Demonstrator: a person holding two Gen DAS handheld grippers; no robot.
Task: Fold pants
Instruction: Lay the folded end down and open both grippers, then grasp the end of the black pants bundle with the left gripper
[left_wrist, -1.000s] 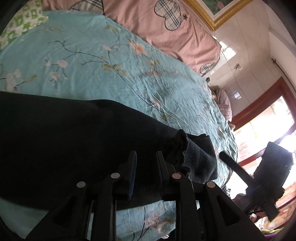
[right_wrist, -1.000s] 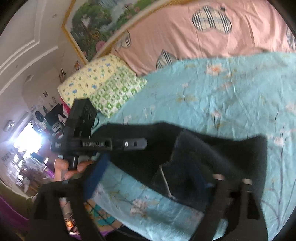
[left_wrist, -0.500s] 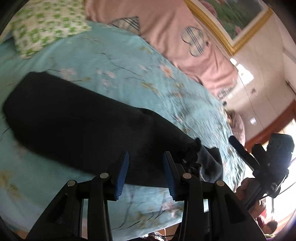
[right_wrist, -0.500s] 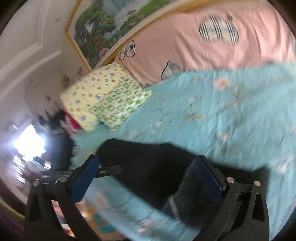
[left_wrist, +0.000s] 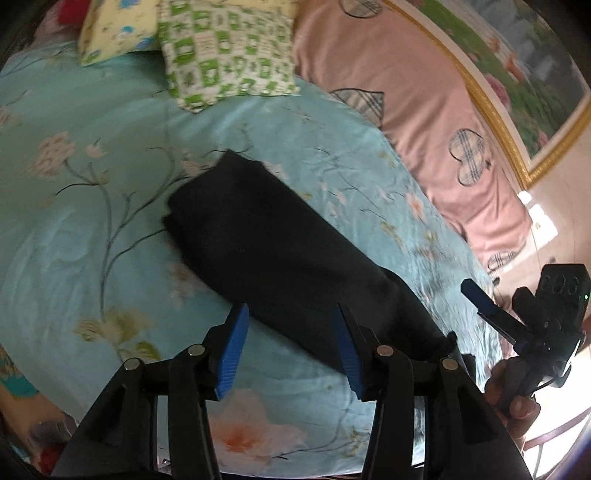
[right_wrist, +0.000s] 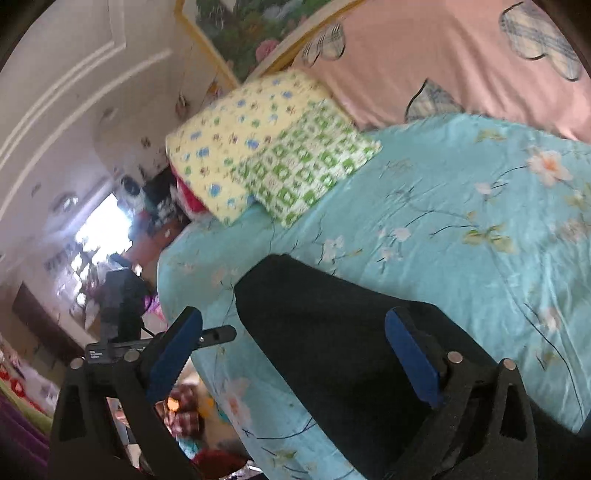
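The bed (left_wrist: 92, 229) with its turquoise flowered sheet carries the black pants (left_wrist: 280, 254), lying flat as a long strip along the near edge (seemingly already folded lengthwise). The next fold probably calls for bringing one end over the other. Two pillows (right_wrist: 269, 162) sit well apart from them, nothing obstructing. The left gripper (left_wrist: 291, 350) is opening, nothing between its jaws; the right gripper (right_wrist: 295, 358) stands wide apart, empty.

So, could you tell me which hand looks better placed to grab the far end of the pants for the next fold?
Probably left: its opening, empty gripper points along the pants toward that end.
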